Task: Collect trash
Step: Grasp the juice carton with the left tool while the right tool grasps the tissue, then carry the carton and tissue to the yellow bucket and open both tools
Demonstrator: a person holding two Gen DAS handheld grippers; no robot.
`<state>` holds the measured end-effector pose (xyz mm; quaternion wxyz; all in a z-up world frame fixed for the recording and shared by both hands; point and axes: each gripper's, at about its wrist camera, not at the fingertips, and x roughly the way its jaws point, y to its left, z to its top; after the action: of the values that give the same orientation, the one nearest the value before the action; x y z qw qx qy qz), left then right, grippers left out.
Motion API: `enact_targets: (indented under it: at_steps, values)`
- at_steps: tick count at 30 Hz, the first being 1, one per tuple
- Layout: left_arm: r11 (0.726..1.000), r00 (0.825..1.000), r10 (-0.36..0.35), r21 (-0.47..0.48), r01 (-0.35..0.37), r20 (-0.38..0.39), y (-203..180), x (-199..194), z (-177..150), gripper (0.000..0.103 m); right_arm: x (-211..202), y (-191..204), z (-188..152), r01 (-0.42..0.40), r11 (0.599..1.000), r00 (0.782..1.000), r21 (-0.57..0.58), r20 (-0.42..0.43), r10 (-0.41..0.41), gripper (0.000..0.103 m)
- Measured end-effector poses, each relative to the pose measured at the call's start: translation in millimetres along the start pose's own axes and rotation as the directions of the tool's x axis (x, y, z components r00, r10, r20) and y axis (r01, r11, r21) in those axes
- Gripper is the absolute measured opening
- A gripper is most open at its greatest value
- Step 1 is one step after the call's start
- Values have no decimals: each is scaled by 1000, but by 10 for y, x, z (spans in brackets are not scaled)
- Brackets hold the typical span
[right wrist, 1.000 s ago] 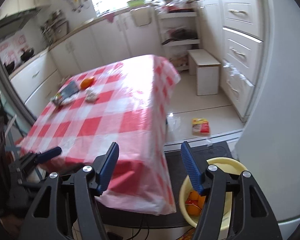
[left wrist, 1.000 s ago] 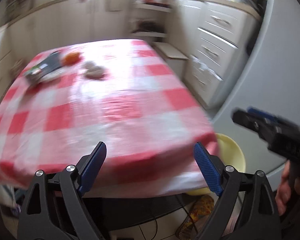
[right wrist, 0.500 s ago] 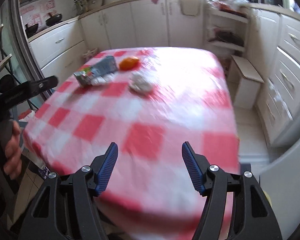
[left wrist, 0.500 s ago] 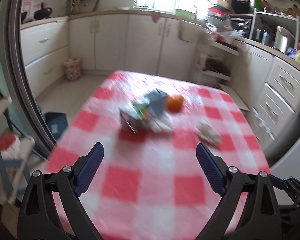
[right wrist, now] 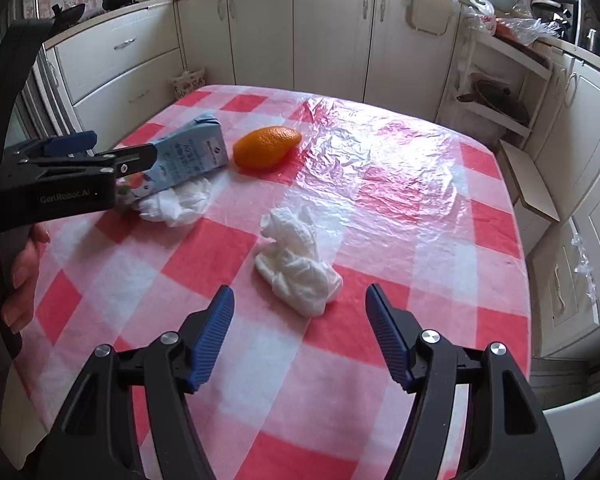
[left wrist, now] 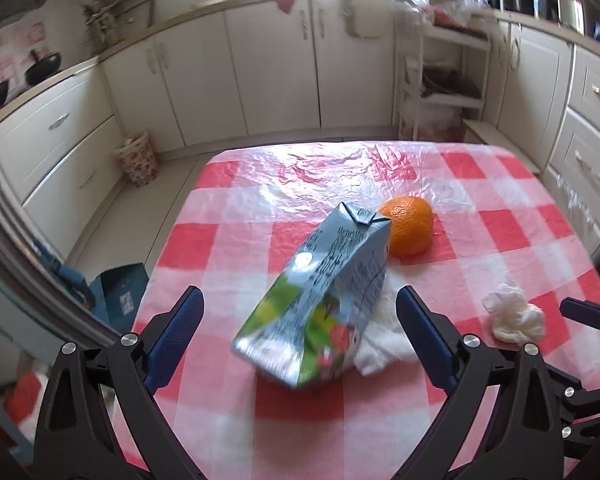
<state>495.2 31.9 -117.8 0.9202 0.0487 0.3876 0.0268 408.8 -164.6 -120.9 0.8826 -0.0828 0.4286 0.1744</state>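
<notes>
Now my left gripper [left wrist: 300, 312] is opening wide, its blue pads either side of the pale blue drink carton [left wrist: 324, 304] lying on its side on the red-and-white checked plastic tablecloth [left wrist: 228, 408], not touching it. A flat white tissue [left wrist: 380, 344] is tucked under the carton's edge at four o'clock, and the orange peel half [left wrist: 408, 230] sits just beyond its folded top at one o'clock. My right gripper [right wrist: 300, 332] hangs with jaws apart and nothing between them, over the crumpled white paper wad [right wrist: 300, 264] lying at twelve o'clock, just ahead of the pads. Off at ten o'clock from there, my left hand [right wrist: 20, 264] holds its tool by the carton.
</notes>
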Motion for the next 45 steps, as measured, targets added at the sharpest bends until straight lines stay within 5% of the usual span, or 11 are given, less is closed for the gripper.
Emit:
enact_targets:
  at_steps: [4, 7, 8, 11, 14, 28, 32, 36, 38, 42, 45]
  values:
    - [999, 999, -30, 11, 31, -44, -57, 178, 57, 93, 160, -5, 106, -18, 1000, 1000, 3, -23, 19, 66]
    - [997, 995, -69, -21, 68, -75, -53, 235, 56, 68, 234, 8, 132, -43, 999, 998, 8, -40, 43, 63]
    - [998, 995, -66, -22, 64, -77, -59, 230, 47, 53, 251, 14, 125, -54, 999, 997, 8, -49, 54, 57]
    - [994, 993, -95, -56, 92, -63, -23, 128, -1, 42, 217, 19, 106, -62, 998, 997, 1, -45, 62, 30]
    - [989, 991, -124, -89, 119, -49, -19, -43, -81, 34, 142, 43, 70, -66, 998, 997, -6, -41, 65, 22]
    - [937, 972, -235, -262, 233, 23, 139, -1022, -990, 34, -658, 112, -525, -87, 996, 996, -14, -11, 87, 21]
    - [951, 975, -224, -220, 218, -4, 4, -1129, -1195, 35, -786, 192, -717, -84, 996, 996, -29, -16, 83, 21]
    - [972, 982, -186, -149, 180, -26, -155, -1153, -1264, 54, -851, 192, -861, -79, 997, 997, -21, -21, 78, 21]
    - [980, 986, -166, -117, 162, -27, -225, -1159, -1258, 54, -887, 161, -915, -77, 997, 997, -9, -18, 77, 21]
    - [983, 987, -158, -98, 154, -35, -303, -1161, -1230, 38, -982, 88, -996, -68, 998, 998, 16, 0, 68, 21]
    - [983, 987, -159, -89, 158, -8, -379, -1270, -1205, 35, -1084, 54, -1064, -55, 998, 998, 27, 24, 54, 21]
